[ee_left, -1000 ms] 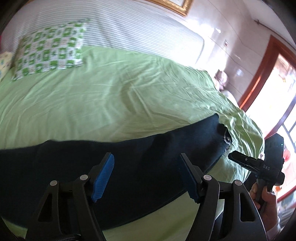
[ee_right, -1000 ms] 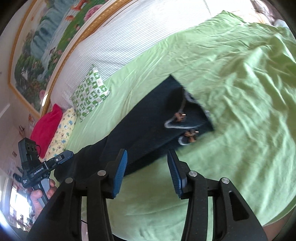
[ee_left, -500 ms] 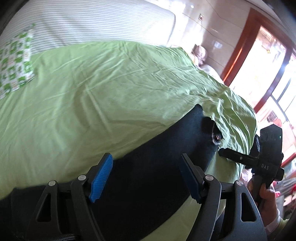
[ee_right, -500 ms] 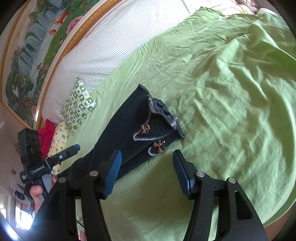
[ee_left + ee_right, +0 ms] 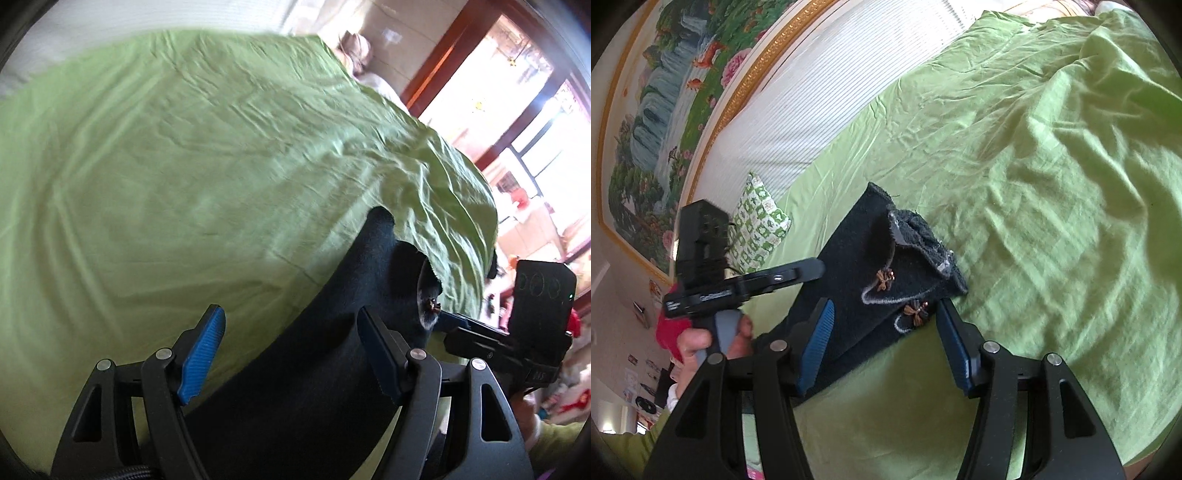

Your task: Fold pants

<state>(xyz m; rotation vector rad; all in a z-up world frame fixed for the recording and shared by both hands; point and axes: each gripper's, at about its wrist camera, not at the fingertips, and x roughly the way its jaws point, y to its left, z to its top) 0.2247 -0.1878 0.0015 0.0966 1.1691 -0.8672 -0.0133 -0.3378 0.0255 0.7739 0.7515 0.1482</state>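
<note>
Dark navy pants [image 5: 886, 266] lie lengthwise on a green bedsheet [image 5: 1052, 221], legs stacked, cuffs with grey trim and small brown bows [image 5: 884, 277] at the near end. In the left wrist view the pants [image 5: 332, 350] run under my open, empty left gripper [image 5: 291, 350], which hovers over the legs near the cuffs. My right gripper [image 5: 882, 339] is open and empty, its fingers straddling the lower cuff. Each gripper shows in the other's view: the right gripper [image 5: 458, 325] by the cuff end, the left gripper [image 5: 809, 269] over the legs.
A green-patterned pillow [image 5: 759, 229] and a red pillow [image 5: 670, 332] lie by the white striped headboard [image 5: 831, 92]. A framed painting [image 5: 672, 92] hangs above. A wooden-framed window [image 5: 517, 129] stands beyond the bed's right edge. Green sheet spreads wide around the pants.
Both grippers moved toward the cuff end of the pants. The left gripper swung right along the legs; the right gripper dropped closer until its fingers flank the lower cuff. Both stay open.
</note>
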